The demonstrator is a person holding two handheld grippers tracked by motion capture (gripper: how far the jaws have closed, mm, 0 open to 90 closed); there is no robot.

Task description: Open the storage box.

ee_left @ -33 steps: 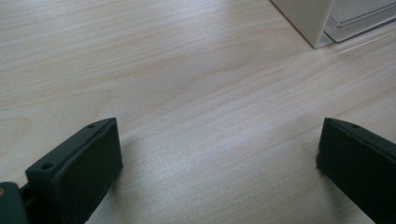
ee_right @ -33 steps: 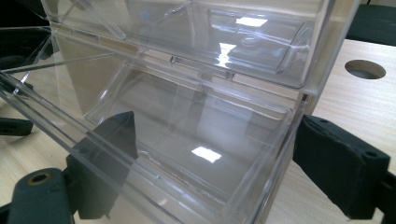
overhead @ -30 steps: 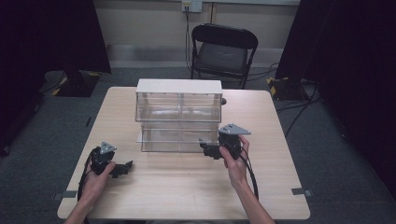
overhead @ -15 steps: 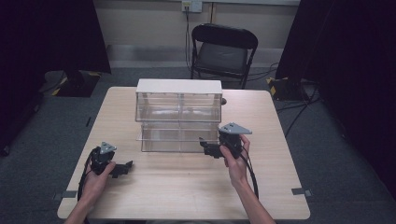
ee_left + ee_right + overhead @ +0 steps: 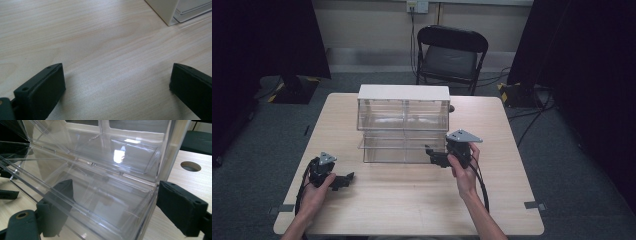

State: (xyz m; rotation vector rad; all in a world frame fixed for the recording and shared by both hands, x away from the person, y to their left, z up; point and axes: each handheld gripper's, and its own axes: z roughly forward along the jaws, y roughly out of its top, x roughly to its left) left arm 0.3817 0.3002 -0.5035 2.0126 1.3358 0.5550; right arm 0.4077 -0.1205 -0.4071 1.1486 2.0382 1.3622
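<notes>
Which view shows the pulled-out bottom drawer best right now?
The right gripper view: the clear bottom drawer sits up close between the right hand-held gripper jaws. The high view shows it small; the left gripper view catches a corner.

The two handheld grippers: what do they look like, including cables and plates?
Both the left gripper and right gripper are black, each topped by a grey three-cornered plate and trailing a black cable. Their jaws are blocky black pads with small holes. Forearms are bare, with no sleeves.
</notes>
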